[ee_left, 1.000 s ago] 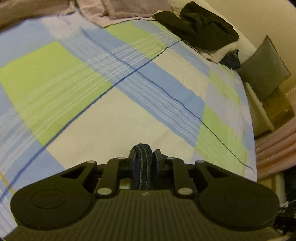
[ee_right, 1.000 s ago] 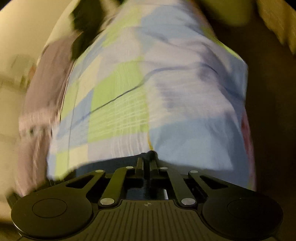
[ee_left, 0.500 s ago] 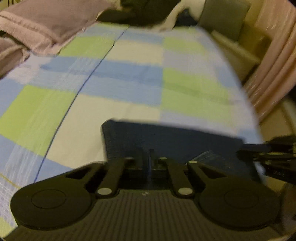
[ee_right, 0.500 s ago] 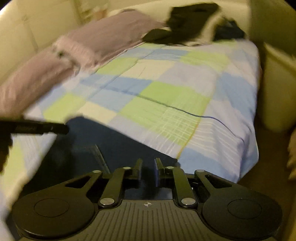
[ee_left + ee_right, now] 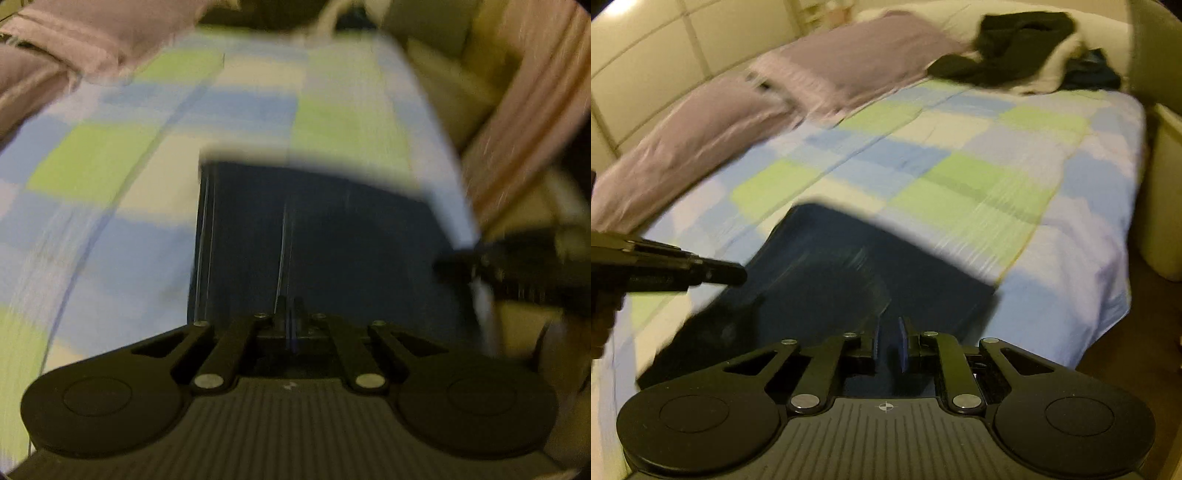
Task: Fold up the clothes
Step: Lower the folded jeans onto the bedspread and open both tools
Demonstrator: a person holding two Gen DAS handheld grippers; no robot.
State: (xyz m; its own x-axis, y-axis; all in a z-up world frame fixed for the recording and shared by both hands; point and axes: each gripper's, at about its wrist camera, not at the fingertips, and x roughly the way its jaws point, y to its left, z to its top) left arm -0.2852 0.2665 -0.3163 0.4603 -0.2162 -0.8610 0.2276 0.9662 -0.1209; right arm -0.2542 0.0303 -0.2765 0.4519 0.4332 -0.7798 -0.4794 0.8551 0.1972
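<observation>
Left wrist view: the left gripper (image 5: 289, 308) has its jaws clenched on the near edge of a dark navy garment (image 5: 325, 236), likely jeans given the pale stitch lines, though blur hides detail. The cloth stretches forward over the checked bedspread (image 5: 110, 192), and the right gripper (image 5: 476, 264) shows at its right edge.

Right wrist view: the right gripper (image 5: 888, 343) has its jaws slightly apart with navy fabric between them — whether the pads press on it I cannot tell. The garment (image 5: 849, 266) lies spread at the near part of the bedspread (image 5: 979, 177), the left gripper (image 5: 731, 275) at its left side. A black clothes heap (image 5: 1012, 55) sits at the far end beside mauve pillows (image 5: 775, 92).

The risk, as I judge it — if the right side's hold is loose, that corner slips and the fold lands skewed.
</observation>
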